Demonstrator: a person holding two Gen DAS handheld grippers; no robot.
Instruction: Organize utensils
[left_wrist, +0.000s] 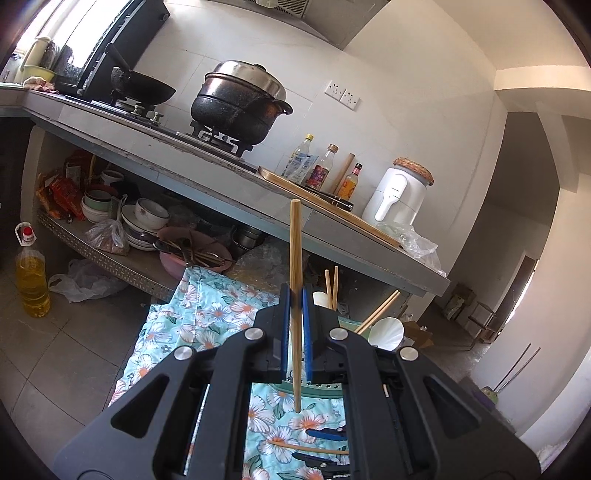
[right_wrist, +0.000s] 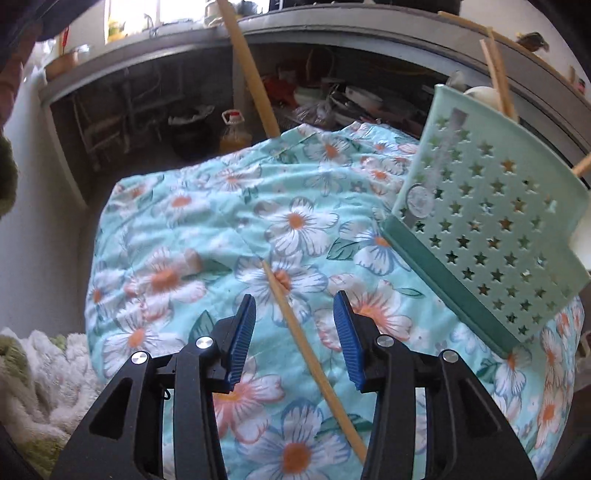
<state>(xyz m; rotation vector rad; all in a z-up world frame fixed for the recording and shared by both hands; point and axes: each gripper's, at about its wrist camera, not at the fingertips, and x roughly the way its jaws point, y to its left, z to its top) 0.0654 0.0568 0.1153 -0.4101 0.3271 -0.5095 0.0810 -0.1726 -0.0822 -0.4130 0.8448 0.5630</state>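
Left wrist view – left gripper (left_wrist: 295, 295): fingers were clenched on a held chopstick (left_wrist: 294, 251), pinched between the blue pads.
Left wrist view – held chopstick axis: it was seen standing near vertical, butt end at 12 o'clock above the fingers, thin tip hanging toward 6 o'clock over the floral cloth (left_wrist: 207, 314).
Left wrist view – utensil holder (left_wrist: 352, 325): it was seen just past the fingers at about 2 o'clock, mostly hidden by the gripper, with other chopsticks (left_wrist: 330, 282) poking out of it.
Right wrist view – right gripper (right_wrist: 293, 326): fingers were spread apart, nothing gripped.
Right wrist view – loose chopstick (right_wrist: 314, 363): it was seen lying on the floral cloth between the spread fingers, long axis running from 11 o'clock to 5 o'clock.
Right wrist view – utensil holder: the star-punched green wall was seen at 2 o'clock, standing on the cloth, well clear of the fingers.
Nearer hand: the right was judged nearer the loose chopstick; whether the pads were low enough to pinch it could not be told.
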